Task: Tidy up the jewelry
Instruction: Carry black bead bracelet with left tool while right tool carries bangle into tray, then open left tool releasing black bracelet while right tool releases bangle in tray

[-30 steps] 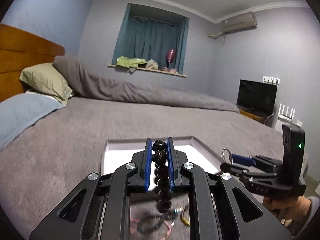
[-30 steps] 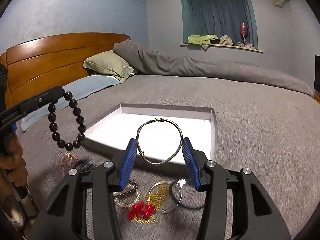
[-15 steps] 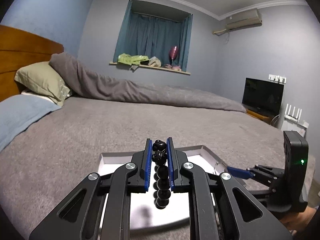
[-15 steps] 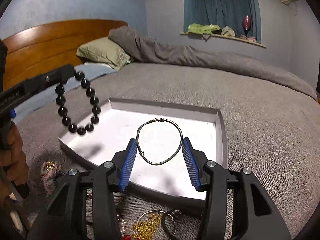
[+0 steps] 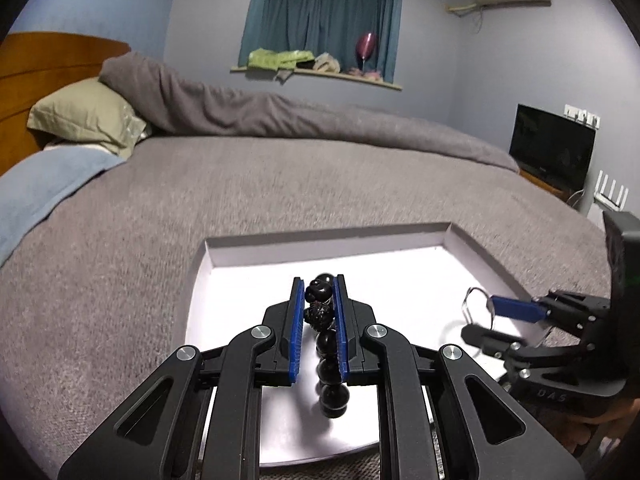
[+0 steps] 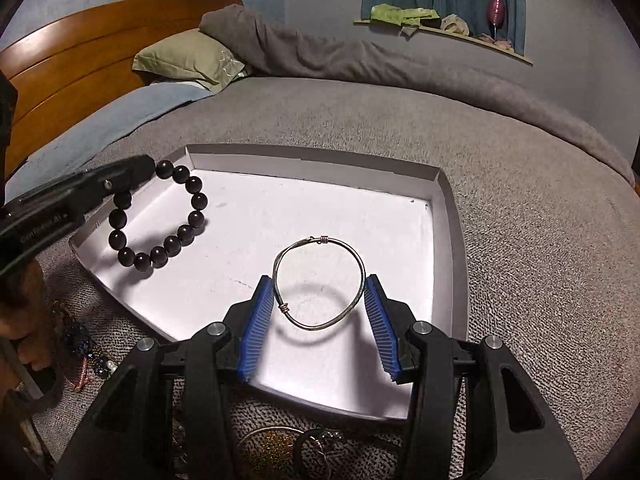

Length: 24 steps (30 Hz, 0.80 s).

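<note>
A shallow white tray lies on the grey bed; it also shows in the left wrist view. My left gripper is shut on a black bead bracelet, which hangs over the tray's left part. My right gripper is shut on a thin silver wire bangle, held across its width just above the tray's middle, with its shadow under it. The bangle's edge shows in the left wrist view.
Loose jewelry lies on the bedspread in front of the tray: a bead strand at the left, a gold chain and rings below my right gripper. Pillows and a rolled duvet lie far behind.
Both grippers moved forward from the jewelry pile to over the tray and lowered, each still holding its piece. The tray now fills the view below them.
</note>
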Each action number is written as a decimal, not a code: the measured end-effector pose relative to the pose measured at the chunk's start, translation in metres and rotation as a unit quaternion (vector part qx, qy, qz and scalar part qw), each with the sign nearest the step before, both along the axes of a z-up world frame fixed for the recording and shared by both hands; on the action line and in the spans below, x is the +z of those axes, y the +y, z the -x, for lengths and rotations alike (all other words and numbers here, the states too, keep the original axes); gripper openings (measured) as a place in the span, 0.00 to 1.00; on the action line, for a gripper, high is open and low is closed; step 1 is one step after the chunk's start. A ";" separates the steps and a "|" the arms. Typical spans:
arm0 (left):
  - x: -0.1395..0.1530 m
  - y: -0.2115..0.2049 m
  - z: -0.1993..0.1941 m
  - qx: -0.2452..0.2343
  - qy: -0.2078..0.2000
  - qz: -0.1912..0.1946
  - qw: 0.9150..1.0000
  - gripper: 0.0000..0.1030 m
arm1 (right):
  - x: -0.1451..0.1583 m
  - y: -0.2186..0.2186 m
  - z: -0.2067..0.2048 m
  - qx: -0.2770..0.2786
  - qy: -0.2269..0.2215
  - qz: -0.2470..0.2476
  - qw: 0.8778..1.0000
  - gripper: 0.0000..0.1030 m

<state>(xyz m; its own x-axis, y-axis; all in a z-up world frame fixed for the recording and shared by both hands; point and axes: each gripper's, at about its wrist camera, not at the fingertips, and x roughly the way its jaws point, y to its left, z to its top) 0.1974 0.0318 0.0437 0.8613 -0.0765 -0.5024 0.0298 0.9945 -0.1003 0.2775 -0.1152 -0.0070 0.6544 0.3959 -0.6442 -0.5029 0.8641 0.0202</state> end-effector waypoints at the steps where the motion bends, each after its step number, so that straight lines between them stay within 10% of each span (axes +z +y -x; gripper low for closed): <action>1: -0.001 0.000 0.000 0.002 0.002 -0.002 1.000 0.15 | 0.000 0.000 0.000 0.000 0.001 0.000 1.000 0.46; 8: -0.009 0.007 -0.002 0.010 0.023 0.004 1.000 0.19 | 0.002 0.002 -0.002 0.000 -0.002 -0.003 1.000 0.47; 15: -0.001 0.006 0.013 0.005 -0.009 0.000 1.000 0.74 | 0.006 0.001 0.007 0.009 -0.024 -0.006 1.000 0.60; 24: 0.007 0.000 0.029 -0.002 -0.036 -0.010 0.999 0.83 | 0.014 -0.007 0.019 0.007 -0.040 -0.034 0.999 0.72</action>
<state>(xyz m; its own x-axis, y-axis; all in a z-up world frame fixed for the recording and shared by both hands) 0.1687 0.0314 0.0509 0.8945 -0.0702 -0.4414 0.0398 0.9962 -0.0778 0.2587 -0.1222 0.0074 0.6973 0.4458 -0.5613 -0.5171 0.8551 0.0368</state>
